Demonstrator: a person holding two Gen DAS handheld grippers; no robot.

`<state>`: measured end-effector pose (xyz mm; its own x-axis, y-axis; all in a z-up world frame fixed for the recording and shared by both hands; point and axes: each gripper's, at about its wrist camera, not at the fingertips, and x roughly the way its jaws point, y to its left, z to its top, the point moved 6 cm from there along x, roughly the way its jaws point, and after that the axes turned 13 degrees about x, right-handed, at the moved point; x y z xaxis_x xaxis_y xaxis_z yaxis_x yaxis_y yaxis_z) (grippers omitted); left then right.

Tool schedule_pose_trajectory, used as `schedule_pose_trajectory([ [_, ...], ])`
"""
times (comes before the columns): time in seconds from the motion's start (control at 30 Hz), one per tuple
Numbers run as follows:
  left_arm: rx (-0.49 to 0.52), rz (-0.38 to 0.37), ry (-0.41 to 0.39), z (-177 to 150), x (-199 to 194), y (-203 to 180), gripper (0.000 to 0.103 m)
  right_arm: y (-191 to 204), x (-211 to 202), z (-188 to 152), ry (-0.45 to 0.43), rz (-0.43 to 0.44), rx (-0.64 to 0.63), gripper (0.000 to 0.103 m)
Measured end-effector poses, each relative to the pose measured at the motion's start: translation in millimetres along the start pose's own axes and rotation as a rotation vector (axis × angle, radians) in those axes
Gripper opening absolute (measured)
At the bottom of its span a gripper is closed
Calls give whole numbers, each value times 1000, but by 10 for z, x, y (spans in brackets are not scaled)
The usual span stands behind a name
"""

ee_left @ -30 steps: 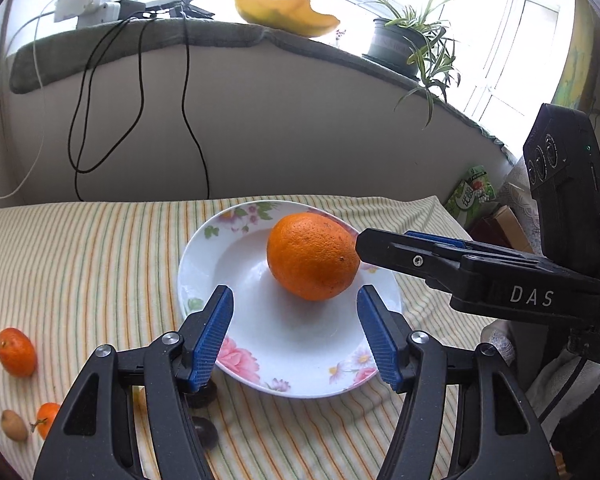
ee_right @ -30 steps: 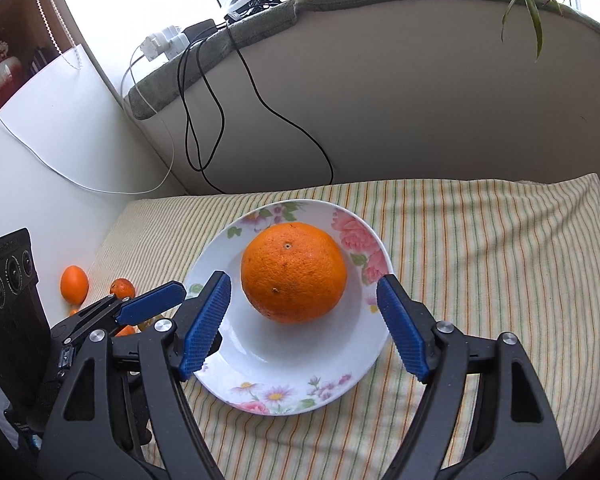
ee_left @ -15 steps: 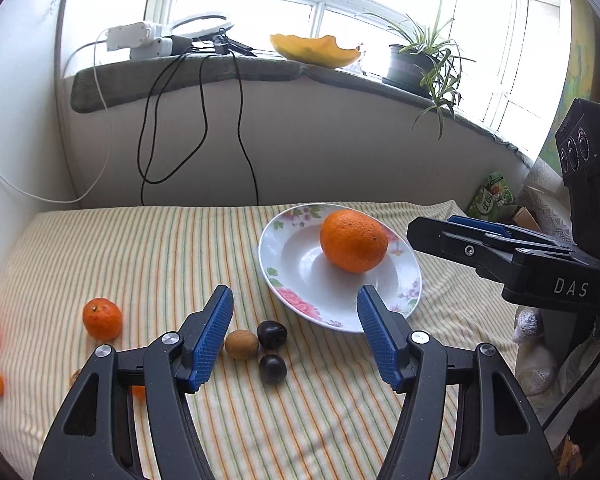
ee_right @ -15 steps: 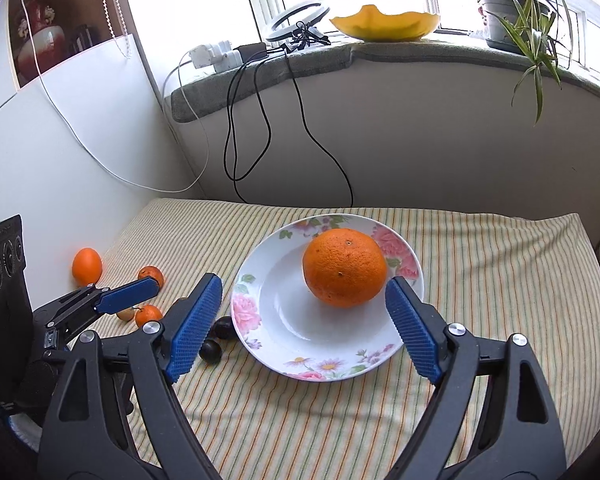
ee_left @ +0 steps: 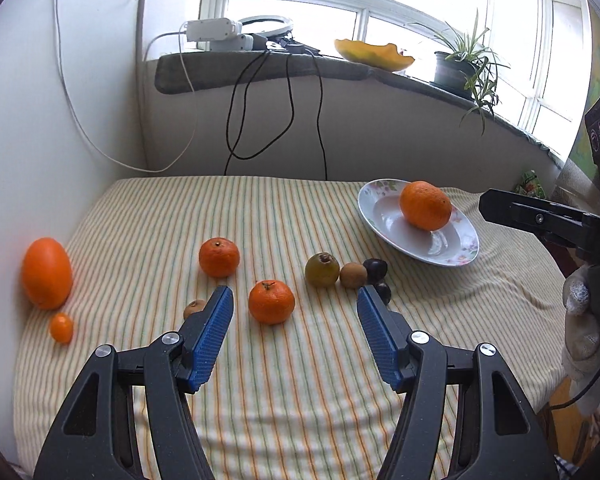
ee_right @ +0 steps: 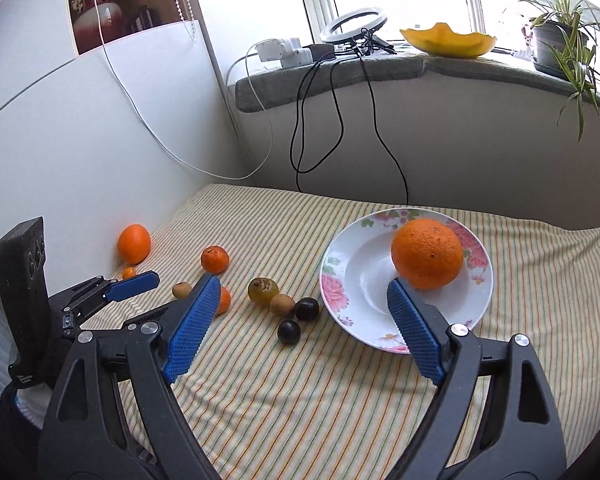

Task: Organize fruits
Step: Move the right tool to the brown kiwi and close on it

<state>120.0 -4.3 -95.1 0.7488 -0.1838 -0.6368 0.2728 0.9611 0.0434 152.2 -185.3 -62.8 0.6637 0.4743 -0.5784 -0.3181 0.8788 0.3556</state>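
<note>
A big orange [ee_left: 425, 205] [ee_right: 427, 253] lies in the white floral plate [ee_left: 448, 248] [ee_right: 352, 272] on the striped cloth. Loose fruit lies left of the plate: two mandarins [ee_left: 219, 257] [ee_left: 271, 301], a large orange [ee_left: 46, 273] by the wall, a tiny kumquat [ee_left: 61, 327], a greenish fruit [ee_left: 321, 269], a kiwi [ee_left: 353, 275], dark plums [ee_left: 375, 269] [ee_right: 289, 331]. My left gripper [ee_left: 294, 302] is open and empty, above the cloth near a mandarin. My right gripper [ee_right: 300, 288] is open and empty, short of the plate.
White walls bound the cloth at left and back. Black cables [ee_left: 284, 112] hang from the sill, which holds a power strip [ee_right: 284, 50], a yellow bowl [ee_right: 446, 40] and a potted plant [ee_right: 556, 36]. The cloth's right edge drops off by the plate.
Both grippers have pulled back and up from the plate, still open. The left view swung left, so the loose fruit is now ahead of it.
</note>
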Motion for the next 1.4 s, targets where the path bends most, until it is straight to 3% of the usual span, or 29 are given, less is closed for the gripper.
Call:
schedule_pose_trajectory([
  [0.1, -34, 8, 18, -174, -51, 182, 63, 135, 88, -91, 31, 26, -36, 73],
  [0.23, -72, 20, 43, -339, -59, 390, 52, 297, 248, -219, 88, 52, -72, 59],
  [0.47, -116, 3, 71, -440, 34, 562, 39, 534, 523, -374, 165, 74, -134, 49],
  [0.93, -144, -35, 123, -446, 344, 704, 39, 807, 1135, -554, 277, 58, -216, 47],
  [1.4, -140, -52, 153, -436, 513, 714, 39, 849, 1417, -611, 316, 21, -240, 45],
])
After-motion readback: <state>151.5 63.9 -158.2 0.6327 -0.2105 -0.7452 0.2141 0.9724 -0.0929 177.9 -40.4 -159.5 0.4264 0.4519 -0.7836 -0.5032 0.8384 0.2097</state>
